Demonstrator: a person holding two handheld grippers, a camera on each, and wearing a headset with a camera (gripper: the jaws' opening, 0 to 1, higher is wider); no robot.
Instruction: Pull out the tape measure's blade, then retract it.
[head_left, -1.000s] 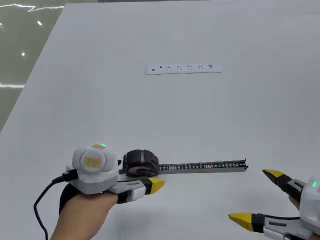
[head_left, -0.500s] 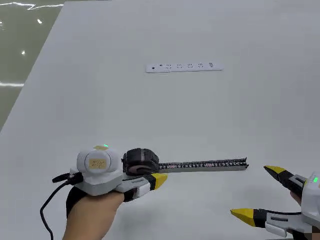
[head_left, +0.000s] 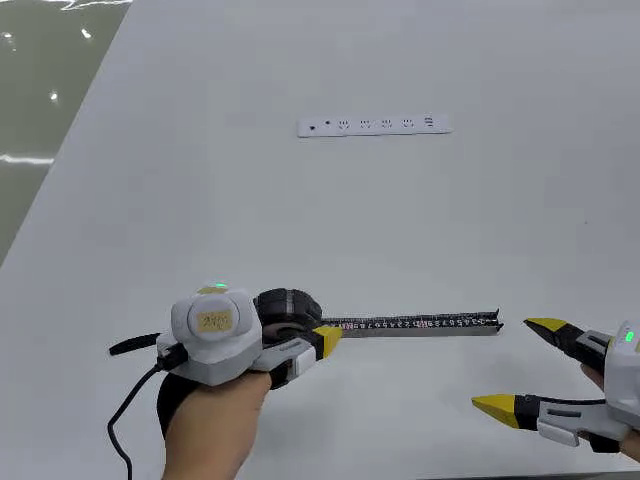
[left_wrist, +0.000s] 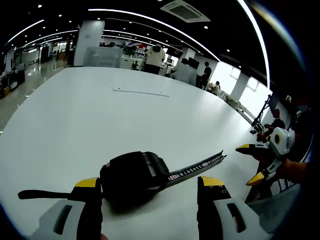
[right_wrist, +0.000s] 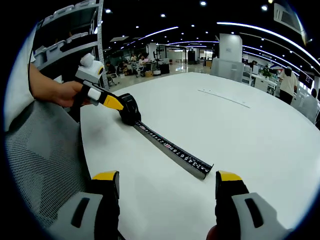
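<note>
A black tape measure (head_left: 288, 314) lies on the white table (head_left: 300, 220), its blade (head_left: 420, 323) drawn out to the right and resting flat. My left gripper (head_left: 310, 322) is open, and the case (left_wrist: 132, 175) sits between its jaws, against the left one. The blade (left_wrist: 197, 167) runs out past the right jaw. My right gripper (head_left: 520, 365) stands open just right of the blade's end hook (head_left: 497, 322), holding nothing. In the right gripper view the hook (right_wrist: 205, 172) lies just ahead of the right gripper (right_wrist: 167, 177), and the case (right_wrist: 129, 112) lies beyond.
A white power strip (head_left: 373, 125) lies flat at the far middle of the table. The table's left edge (head_left: 60, 160) drops to a glossy green floor. A grey mesh chair back (right_wrist: 45, 160) stands near the right gripper. People and desks stand far behind.
The head camera has shifted a little. My left gripper has edged right, further around the case. The blade's drawn-out length looks the same, and the right gripper has hardly moved.
</note>
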